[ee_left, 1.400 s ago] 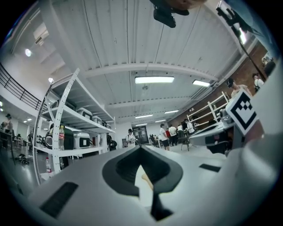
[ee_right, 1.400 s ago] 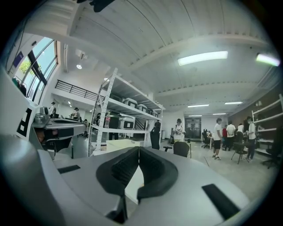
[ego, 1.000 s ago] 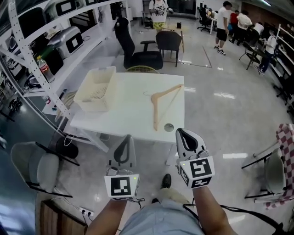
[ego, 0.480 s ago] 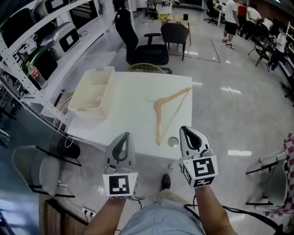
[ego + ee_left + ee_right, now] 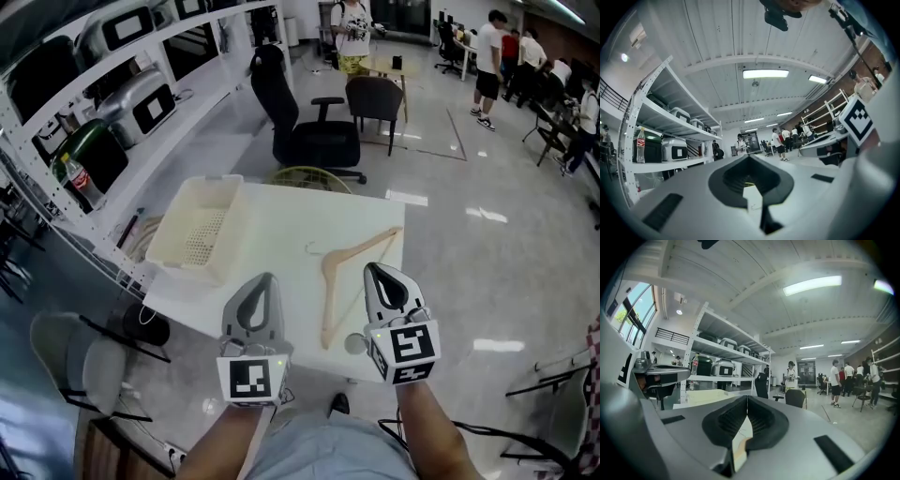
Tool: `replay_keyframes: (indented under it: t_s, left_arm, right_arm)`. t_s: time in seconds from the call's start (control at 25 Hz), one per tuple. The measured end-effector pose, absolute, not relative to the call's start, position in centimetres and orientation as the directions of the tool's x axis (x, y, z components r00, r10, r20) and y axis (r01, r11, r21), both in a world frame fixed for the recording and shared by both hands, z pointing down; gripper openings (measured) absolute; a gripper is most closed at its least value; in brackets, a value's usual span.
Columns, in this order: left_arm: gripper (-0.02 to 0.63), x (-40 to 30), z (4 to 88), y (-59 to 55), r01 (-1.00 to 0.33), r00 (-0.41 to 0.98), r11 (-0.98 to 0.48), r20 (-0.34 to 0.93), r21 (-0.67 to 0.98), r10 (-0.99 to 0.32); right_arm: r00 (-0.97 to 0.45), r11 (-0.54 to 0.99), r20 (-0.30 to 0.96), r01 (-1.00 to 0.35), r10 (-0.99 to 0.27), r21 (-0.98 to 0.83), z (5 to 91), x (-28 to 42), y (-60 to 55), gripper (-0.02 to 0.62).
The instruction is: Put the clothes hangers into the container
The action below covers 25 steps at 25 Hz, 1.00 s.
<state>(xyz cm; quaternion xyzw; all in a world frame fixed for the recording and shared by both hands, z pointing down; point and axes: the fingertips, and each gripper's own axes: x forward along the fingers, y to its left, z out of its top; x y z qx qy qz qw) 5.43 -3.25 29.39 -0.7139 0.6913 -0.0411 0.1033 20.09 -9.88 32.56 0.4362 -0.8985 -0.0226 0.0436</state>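
A wooden clothes hanger [image 5: 352, 272] lies flat on the white table [image 5: 281, 230], right of centre, its wire hook toward the middle. A cream plastic basket [image 5: 228, 234] stands empty on the table's left side. My left gripper [image 5: 265, 279] hangs over the near table edge, left of the hanger, jaws together and holding nothing. My right gripper [image 5: 375, 269] is just over the hanger's near right end, also shut and holding nothing. In the left gripper view the left gripper [image 5: 750, 156] shows its tips meeting. The right gripper [image 5: 746, 397] points level at the table, with the basket [image 5: 705, 397] ahead on the left.
A black office chair [image 5: 300, 122] and a dark chair [image 5: 375, 98] stand beyond the table. Metal shelving [image 5: 112, 84] with cases and a cola bottle [image 5: 80, 178] runs along the left. A grey chair [image 5: 80, 361] sits near left. People stand far back.
Both grippers have moved forward from the floor in front of the table to over its near edge. The table, hanger and basket now sit lower and closer in the head view.
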Motion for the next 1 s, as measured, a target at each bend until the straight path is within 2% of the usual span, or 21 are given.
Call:
replay_keyframes:
  t_s: [0.44, 1.0]
  left_arm:
    - [0.011, 2.6, 29.0, -8.4, -0.98, 0.054, -0.033, -0.102, -0.199, -0.993]
    - [0.012, -0.8, 34.3, -14.3, -0.976, 0.168, -0.17, 0.02, -0.135, -0.986]
  right_arm:
    - [-0.603, 0.607, 0.068, -0.79, -0.795, 0.091, 32.4, 17.1, -15.3, 0.012]
    - [-0.492, 0.52, 0.28, -0.853, -0.825, 0.034, 41.2, 14.5, -18.6, 0.012]
